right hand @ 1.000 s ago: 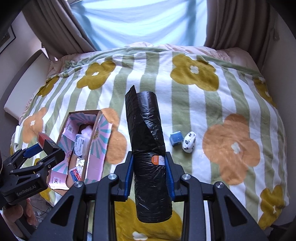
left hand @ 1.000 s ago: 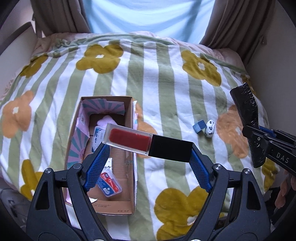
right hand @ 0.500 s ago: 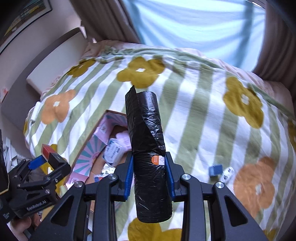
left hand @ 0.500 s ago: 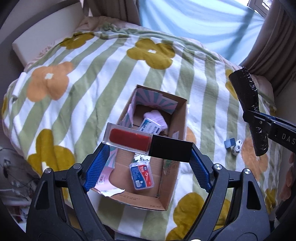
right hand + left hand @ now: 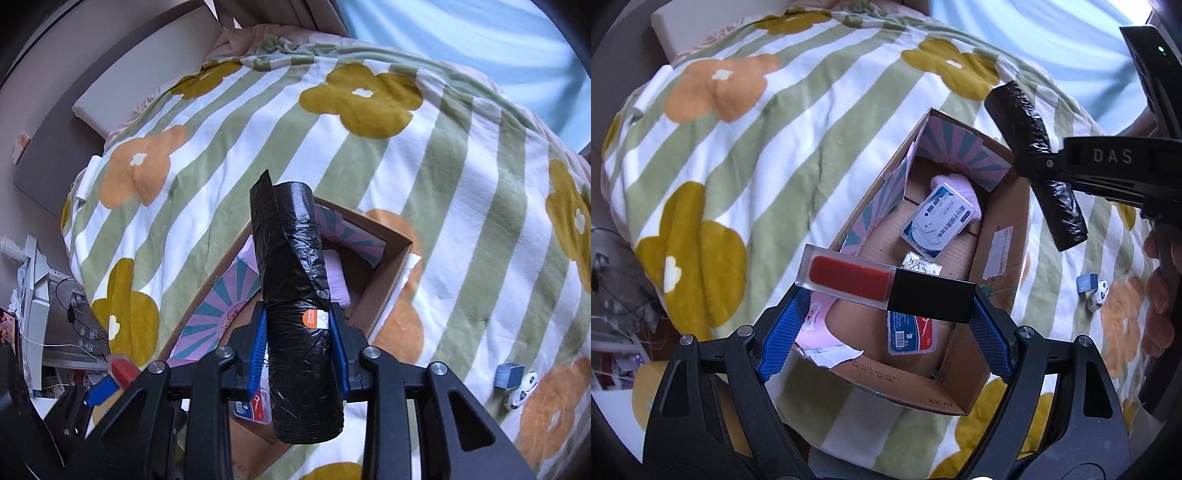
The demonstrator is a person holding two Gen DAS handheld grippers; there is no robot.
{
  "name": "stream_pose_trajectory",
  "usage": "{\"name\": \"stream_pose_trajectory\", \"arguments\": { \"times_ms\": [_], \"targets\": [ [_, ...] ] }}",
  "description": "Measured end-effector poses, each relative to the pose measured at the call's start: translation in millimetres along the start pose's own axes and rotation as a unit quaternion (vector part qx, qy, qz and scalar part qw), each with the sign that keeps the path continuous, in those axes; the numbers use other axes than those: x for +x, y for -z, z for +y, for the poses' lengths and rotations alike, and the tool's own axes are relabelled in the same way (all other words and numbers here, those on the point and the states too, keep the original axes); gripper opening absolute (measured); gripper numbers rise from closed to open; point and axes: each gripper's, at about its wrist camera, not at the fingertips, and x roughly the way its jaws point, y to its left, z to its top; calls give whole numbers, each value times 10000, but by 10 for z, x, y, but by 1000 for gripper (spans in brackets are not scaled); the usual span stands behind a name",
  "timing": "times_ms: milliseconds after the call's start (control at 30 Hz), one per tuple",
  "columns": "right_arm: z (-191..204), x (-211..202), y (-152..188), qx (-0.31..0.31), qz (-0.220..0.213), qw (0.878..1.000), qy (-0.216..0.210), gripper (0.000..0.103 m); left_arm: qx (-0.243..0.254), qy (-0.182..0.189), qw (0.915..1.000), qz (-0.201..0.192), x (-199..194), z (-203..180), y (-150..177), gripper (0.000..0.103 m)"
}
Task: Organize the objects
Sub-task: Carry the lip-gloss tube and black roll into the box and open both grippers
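My left gripper is shut on a red lip gloss tube with a black cap, held crosswise above the near end of an open cardboard box. My right gripper is shut on a roll of black bin bags, held above the same box; the roll also shows in the left wrist view. Inside the box lie a white and blue packet, a pink soft item, a foil sachet and a red and blue case.
The box rests on a bed with a green-striped flowered blanket. A small blue cube and a white dotted die lie on the blanket right of the box. Clutter and cables stand beside the bed at left.
Both grippers have moved left and closer over the box, each still holding its object. The box now fills the centre of both views.
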Motion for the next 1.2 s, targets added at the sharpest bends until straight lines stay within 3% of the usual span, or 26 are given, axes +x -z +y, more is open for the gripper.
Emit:
{"name": "stream_pose_trajectory", "arguments": {
  "times_ms": [333, 733, 833, 900, 933, 967, 1000, 1200],
  "targets": [
    [-17, 866, -184, 366, 547, 9978, -101, 29, 113, 121, 9995, 269, 611, -92, 107, 82],
    [-35, 1049, -281, 757, 683, 9946, -202, 29, 506, 22, 9981, 353, 758, -212, 85, 82],
    [-19, 1075, -285, 758, 729, 9942, -213, 29, 765, 49, 9955, 563, 838, -279, 94, 83],
    [-14, 1094, -292, 816, 738, 9934, -327, 36, 846, 130, 9935, 757, 899, -311, 111, 86],
    [-18, 1101, -290, 853, 723, 9929, -417, 56, 877, 156, 9932, 748, 894, -324, 120, 103],
    [-18, 1111, -289, 868, 742, 9926, -419, 84, 920, 156, 9932, 701, 875, -342, 125, 103],
    [-14, 1119, -285, 865, 778, 9926, -344, 93, 972, 130, 9930, 661, 853, -367, 128, 103],
    [-23, 1159, -241, 705, 817, 9940, -174, 95, 1002, 118, 9928, 638, 821, -414, 131, 103]
  ]
}}
